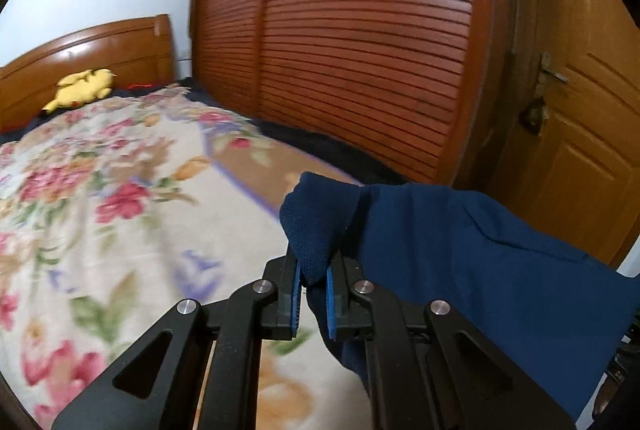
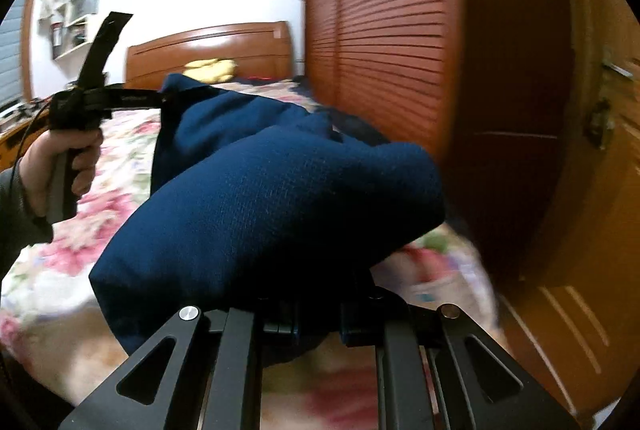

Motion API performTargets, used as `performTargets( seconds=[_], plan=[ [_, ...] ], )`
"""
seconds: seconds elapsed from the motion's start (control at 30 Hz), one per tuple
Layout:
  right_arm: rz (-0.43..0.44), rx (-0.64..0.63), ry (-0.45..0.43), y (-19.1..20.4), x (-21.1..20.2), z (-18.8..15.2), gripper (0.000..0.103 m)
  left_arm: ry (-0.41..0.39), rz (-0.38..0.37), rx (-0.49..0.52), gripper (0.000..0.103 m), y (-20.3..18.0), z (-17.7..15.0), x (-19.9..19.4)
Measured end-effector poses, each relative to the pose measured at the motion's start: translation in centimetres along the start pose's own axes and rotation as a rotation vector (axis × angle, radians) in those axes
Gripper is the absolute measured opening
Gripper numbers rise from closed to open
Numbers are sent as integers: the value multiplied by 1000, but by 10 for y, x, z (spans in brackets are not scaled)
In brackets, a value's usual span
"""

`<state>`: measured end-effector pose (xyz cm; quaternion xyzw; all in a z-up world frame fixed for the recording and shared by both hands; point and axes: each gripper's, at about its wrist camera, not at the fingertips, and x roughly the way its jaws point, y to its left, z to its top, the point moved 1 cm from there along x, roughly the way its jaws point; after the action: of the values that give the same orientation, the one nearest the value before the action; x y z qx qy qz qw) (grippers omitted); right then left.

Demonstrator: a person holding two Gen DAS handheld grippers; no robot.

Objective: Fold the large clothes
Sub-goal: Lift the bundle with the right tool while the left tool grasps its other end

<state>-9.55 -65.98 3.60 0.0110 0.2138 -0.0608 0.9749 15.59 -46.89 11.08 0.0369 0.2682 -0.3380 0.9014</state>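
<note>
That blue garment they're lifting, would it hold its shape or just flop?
Probably flops: the navy garment sags between the left gripper and right gripper. Its knit-looking weave suggests it won't slip easily. It seems light, bunching in soft folds.

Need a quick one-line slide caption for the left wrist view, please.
Left gripper pinches a bunched edge of the navy garment, held above the floral bedspread.

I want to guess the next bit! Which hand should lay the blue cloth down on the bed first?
Probably left: the left gripper pinches a corner of the blue garment right above the floral bedspread.
</note>
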Motion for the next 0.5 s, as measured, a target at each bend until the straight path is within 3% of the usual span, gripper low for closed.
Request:
performTargets(
  seconds=[0.17, 0.3, 0.4, 0.5],
  plan=[
    [-64, 40, 11, -29, -6, -12, 13, 25, -47, 49, 10, -46, 8, 38],
    [-112, 65, 18, -29, -16, -21, 13, 49, -61, 64, 11, -75, 6, 62],
    [-126, 97, 60, -24, -13, -34, 14, 61, -26, 118, 13, -88, -3, 65],
    [-150, 123, 82, -26, -11, -41, 18, 71, -36, 111, 14, -84, -12, 59]
  ],
)
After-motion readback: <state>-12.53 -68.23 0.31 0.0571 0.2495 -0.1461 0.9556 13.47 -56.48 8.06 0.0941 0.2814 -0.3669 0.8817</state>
